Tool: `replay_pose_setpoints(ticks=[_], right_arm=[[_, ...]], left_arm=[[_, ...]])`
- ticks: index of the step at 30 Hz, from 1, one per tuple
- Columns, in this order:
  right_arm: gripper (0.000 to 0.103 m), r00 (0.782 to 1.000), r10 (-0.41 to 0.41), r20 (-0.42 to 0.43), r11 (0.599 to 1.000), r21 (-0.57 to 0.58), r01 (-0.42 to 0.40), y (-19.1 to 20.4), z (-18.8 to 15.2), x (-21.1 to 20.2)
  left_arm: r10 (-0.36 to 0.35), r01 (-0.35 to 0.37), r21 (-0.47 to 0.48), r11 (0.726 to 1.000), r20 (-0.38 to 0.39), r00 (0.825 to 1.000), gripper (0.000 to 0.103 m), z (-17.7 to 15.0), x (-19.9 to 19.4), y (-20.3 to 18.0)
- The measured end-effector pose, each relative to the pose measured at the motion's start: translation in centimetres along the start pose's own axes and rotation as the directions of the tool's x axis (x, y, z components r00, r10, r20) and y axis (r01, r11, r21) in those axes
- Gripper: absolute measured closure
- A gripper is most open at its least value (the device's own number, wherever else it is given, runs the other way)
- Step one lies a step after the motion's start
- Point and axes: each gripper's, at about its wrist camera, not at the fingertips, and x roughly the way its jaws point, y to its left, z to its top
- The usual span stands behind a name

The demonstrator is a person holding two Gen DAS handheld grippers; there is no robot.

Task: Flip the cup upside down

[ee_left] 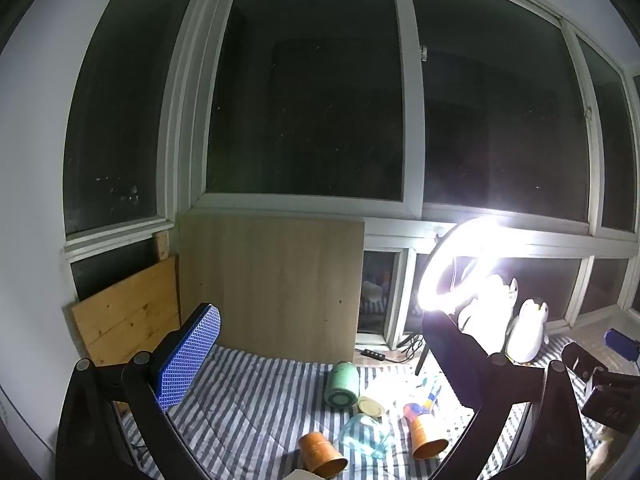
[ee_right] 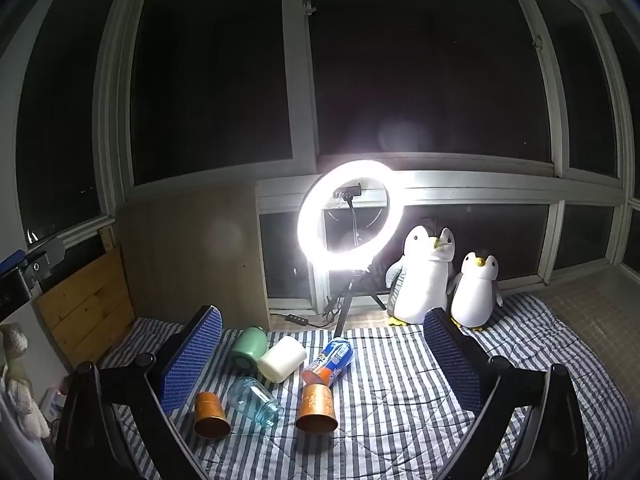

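Two orange metal cups lie on their sides on the striped bedding (ee_right: 400,432), mouths toward the cameras. In the right wrist view one cup (ee_right: 210,414) is by the left finger and the other cup (ee_right: 317,408) is near the middle. The left wrist view shows them low down, the left cup (ee_left: 322,454) and the right cup (ee_left: 426,436). My left gripper (ee_left: 320,316) is open and empty, held above and behind the cups. My right gripper (ee_right: 322,314) is also open and empty, with both cups between and below its fingers.
A green jar (ee_right: 248,348), a white jar (ee_right: 282,358), a clear glass jar (ee_right: 256,400) and a colourful can (ee_right: 330,360) lie around the cups. A lit ring light (ee_right: 348,216) on a tripod and two plush penguins (ee_right: 424,280) stand behind. Wooden boards (ee_right: 88,304) lean at the left.
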Motion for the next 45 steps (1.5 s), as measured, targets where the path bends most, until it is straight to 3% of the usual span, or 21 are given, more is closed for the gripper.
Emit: replay_pose_setpoints(ticks=[45], right_arm=[[0.003, 1.000, -0.010, 0.021, 1.000, 0.003, 0.010, -1.3, 0.3, -0.7]], left_arm=[[-0.001, 0.002, 0.017, 1.000, -0.021, 1.000, 0.001, -0.5, 0.5, -0.5]])
